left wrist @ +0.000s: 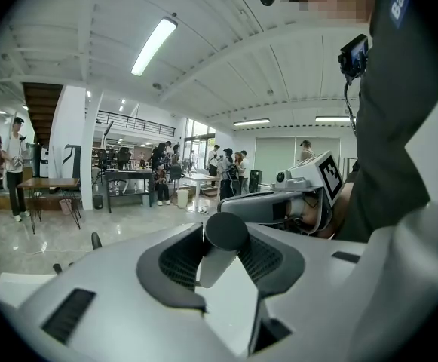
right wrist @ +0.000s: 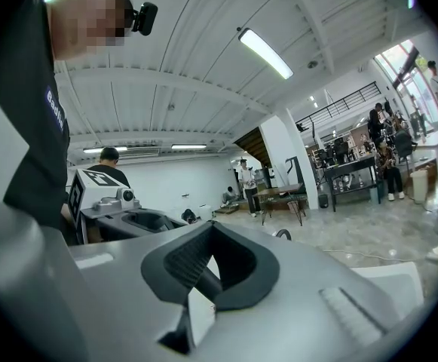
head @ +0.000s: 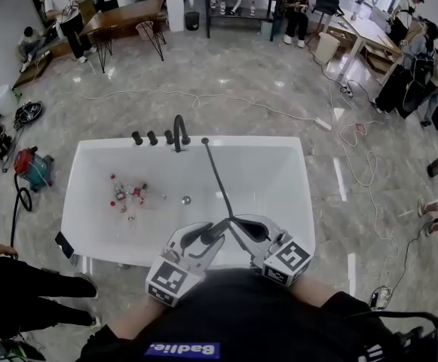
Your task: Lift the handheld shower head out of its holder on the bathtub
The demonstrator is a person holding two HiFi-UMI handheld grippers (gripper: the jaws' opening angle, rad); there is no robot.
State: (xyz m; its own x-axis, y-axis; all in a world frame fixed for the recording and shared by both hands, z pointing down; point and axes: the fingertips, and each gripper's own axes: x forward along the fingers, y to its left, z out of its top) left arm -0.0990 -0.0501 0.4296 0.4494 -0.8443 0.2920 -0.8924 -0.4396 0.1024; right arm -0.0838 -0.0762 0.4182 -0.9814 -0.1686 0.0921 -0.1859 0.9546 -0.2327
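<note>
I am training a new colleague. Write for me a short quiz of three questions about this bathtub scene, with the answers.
1. True or false: the handheld shower head sits in a holder on the far rim of the bathtub.
2. Where do the small red and white items lie? A) on the tub floor, left of the drain; B) on the far rim; C) outside the tub.
3. Complete: the hose runs from the far rim to the two ____.
Key: 1 false, the left gripper holds it in its fingers; 2 A; 3 grippers, as the right gripper is there too.
</note>
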